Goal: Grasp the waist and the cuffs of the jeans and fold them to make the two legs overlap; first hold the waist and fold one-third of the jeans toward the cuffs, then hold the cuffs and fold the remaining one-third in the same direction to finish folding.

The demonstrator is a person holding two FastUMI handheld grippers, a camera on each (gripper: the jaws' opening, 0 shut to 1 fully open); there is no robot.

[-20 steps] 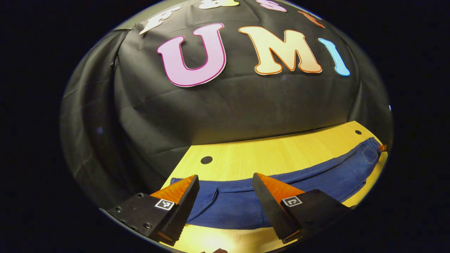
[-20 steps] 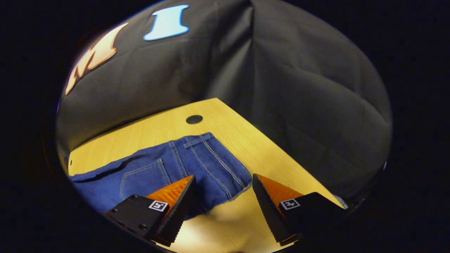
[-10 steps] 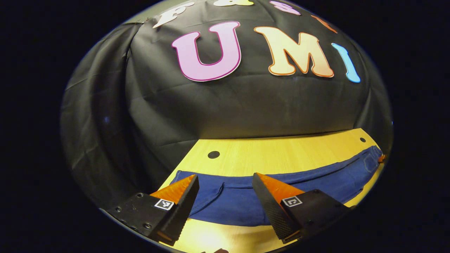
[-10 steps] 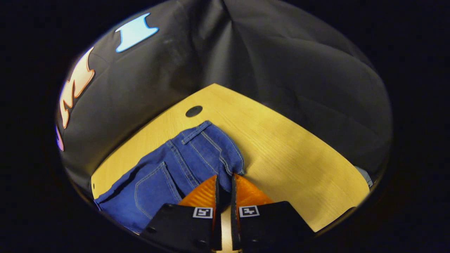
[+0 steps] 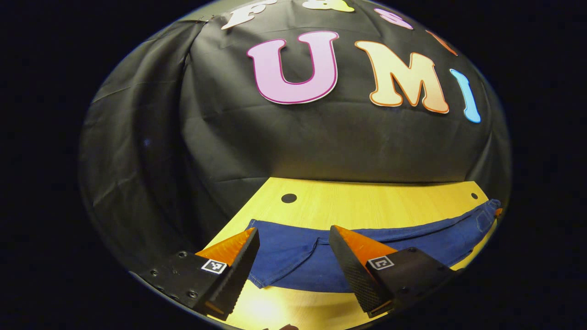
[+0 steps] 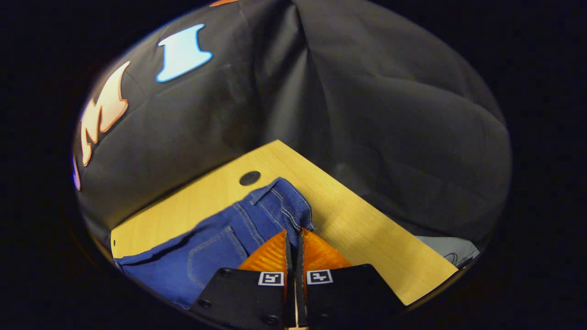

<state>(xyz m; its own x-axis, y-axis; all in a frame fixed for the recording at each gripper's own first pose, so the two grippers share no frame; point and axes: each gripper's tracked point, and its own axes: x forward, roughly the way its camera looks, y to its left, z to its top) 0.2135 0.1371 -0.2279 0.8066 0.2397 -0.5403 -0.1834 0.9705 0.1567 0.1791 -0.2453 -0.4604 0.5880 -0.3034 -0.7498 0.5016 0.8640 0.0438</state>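
One pair of jeans (image 5: 367, 261) lay flat along the table (image 5: 367, 206), its near part hidden behind the spread left gripper (image 5: 293, 266). The right gripper (image 6: 294, 256) pinched the waist (image 6: 279, 206) edge.

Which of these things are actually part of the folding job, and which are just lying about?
Part of the job:
- jeans, pinched at the waist end by the right hand-held gripper
- left hand-held gripper, open over the leg end

Just there:
- wooden table
- dark round holes in the tabletop
- grey object past the table edge
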